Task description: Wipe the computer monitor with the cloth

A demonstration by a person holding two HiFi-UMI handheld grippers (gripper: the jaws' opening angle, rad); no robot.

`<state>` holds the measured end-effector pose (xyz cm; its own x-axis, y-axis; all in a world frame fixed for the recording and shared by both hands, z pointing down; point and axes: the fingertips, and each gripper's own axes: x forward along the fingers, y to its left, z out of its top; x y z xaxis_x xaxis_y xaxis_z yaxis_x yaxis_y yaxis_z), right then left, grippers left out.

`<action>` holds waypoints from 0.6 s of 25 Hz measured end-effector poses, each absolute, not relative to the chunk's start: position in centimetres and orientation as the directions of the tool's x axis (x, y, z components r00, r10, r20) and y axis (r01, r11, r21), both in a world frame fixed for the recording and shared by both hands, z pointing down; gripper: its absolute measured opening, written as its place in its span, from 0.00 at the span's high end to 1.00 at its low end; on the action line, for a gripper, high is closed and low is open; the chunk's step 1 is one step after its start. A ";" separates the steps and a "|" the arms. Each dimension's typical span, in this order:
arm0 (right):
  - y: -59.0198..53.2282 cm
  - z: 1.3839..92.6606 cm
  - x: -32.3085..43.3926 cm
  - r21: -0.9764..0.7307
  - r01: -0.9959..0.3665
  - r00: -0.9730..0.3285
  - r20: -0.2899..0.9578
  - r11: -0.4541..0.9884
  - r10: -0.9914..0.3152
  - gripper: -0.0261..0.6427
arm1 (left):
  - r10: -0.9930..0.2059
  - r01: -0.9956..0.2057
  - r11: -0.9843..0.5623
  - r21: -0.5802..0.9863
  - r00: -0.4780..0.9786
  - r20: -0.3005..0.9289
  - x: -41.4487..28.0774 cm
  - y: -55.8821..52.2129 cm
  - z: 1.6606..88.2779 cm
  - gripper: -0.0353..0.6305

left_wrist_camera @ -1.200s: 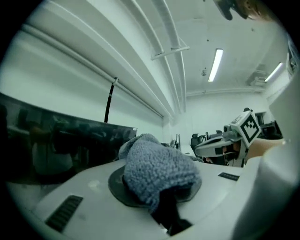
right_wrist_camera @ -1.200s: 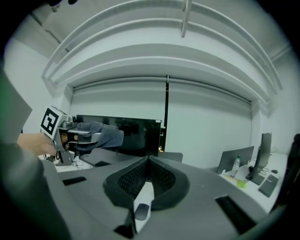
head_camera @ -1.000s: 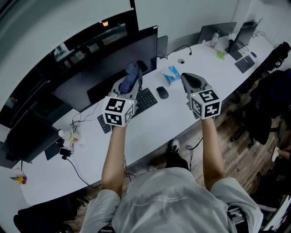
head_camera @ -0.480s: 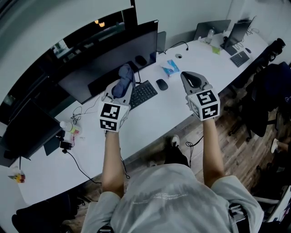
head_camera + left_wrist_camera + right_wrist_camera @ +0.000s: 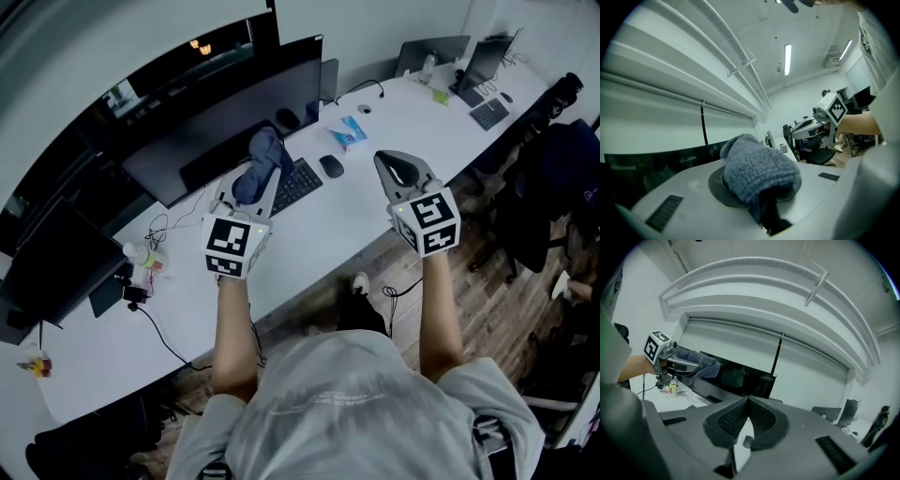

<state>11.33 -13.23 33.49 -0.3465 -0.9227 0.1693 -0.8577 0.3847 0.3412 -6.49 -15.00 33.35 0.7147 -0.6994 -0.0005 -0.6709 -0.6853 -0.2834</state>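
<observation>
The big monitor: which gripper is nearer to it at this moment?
Left. The left gripper, shut on the cloth, is just before the lower edge of the monitor; the right gripper is farther off, to its right.

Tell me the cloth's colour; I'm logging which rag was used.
Blue-grey; the cloth shows best in the left gripper view.

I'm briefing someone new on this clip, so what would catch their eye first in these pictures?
The blue cloth stands out first, bunched in the shut left gripper and raised in front of the wide dark monitor. Next comes the right gripper, shut and empty, above the front edge of the long white desk.
</observation>
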 end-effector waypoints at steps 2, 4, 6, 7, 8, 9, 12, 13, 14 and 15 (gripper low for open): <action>-12.9 33.6 11.2 0.344 -0.855 -0.348 0.172 0.387 -0.922 0.96 | -0.705 -0.674 -0.679 -0.292 0.709 0.001 -6.7 -15.1 33.4 0.87; -12.8 33.8 11.0 0.348 -0.853 -0.347 0.177 0.389 -0.921 0.96 | -0.707 -0.675 -0.676 -0.296 0.707 0.006 -6.7 -15.3 33.7 0.87; -12.6 34.1 11.0 0.352 -0.852 -0.344 0.182 0.388 -0.921 0.96 | -0.708 -0.675 -0.679 -0.291 0.707 0.012 -6.7 -15.5 34.0 0.87; -12.6 34.1 11.0 0.353 -0.852 -0.342 0.185 0.387 -0.921 0.96 | -0.707 -0.674 -0.679 -0.290 0.707 0.014 -6.8 -15.5 34.1 0.87; -12.6 34.1 11.0 0.355 -0.852 -0.340 0.186 0.386 -0.922 0.96 | -0.707 -0.673 -0.680 -0.291 0.707 0.017 -6.8 -15.6 34.3 0.87; -12.6 34.1 10.9 0.357 -0.851 -0.339 0.186 0.385 -0.922 0.96 | -0.707 -0.672 -0.680 -0.293 0.707 0.020 -6.8 -15.6 34.4 0.87; -12.7 33.9 10.8 0.359 -0.851 -0.339 0.183 0.383 -0.923 0.96 | -0.704 -0.664 -0.683 -0.304 0.710 0.032 -6.8 -15.7 34.6 0.87; -12.7 33.9 10.7 0.359 -0.851 -0.338 0.182 0.383 -0.923 0.96 | -0.702 -0.660 -0.685 -0.309 0.711 0.035 -6.8 -15.7 34.5 0.87; -12.8 33.9 10.6 0.358 -0.852 -0.338 0.182 0.382 -0.923 0.96 | -0.700 -0.657 -0.686 -0.313 0.713 0.038 -6.7 -15.7 34.5 0.87; -12.8 34.0 10.6 0.358 -0.852 -0.337 0.182 0.381 -0.924 0.96 | -0.698 -0.655 -0.688 -0.314 0.715 0.039 -6.7 -15.7 34.6 0.87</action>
